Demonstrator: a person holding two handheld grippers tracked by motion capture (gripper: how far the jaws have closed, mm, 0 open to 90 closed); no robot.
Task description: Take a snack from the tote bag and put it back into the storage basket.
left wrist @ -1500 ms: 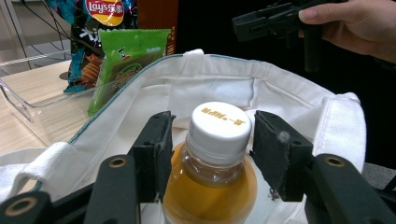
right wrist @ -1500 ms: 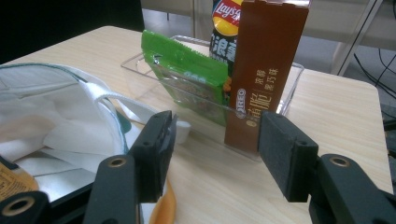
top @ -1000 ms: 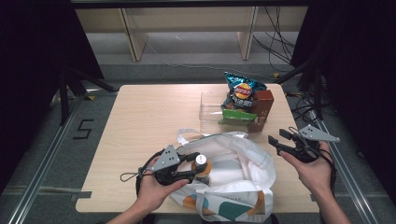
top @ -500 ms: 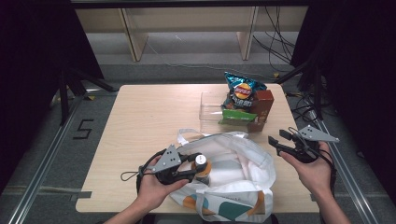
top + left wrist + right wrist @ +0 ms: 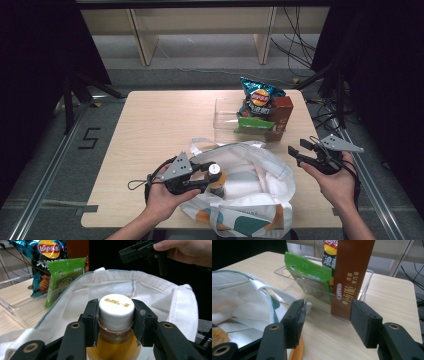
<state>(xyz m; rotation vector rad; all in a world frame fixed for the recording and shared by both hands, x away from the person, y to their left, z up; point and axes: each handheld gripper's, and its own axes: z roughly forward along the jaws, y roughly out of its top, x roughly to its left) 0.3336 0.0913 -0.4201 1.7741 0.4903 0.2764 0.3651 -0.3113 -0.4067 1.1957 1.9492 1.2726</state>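
Note:
My left gripper (image 5: 207,176) (image 5: 115,322) is shut on the neck of an amber drink bottle (image 5: 216,180) (image 5: 115,340) with a white cap (image 5: 116,305), held upright inside the mouth of a white tote bag (image 5: 252,187) (image 5: 155,292). My right gripper (image 5: 296,151) (image 5: 327,322) stands open at the bag's right side, nothing between its jaws. It faces a clear tray (image 5: 225,120) (image 5: 364,287) that holds a brown box (image 5: 281,117) (image 5: 352,272), a green snack packet (image 5: 252,125) (image 5: 310,277) and a blue crisp bag (image 5: 260,97) (image 5: 42,262).
The wooden table (image 5: 160,130) has bare room to the left and behind the tote bag. The bag's handles (image 5: 197,145) lie toward the tray. Shelving legs and cables stand beyond the far edge; the floor to the left bears a "5" mark (image 5: 89,138).

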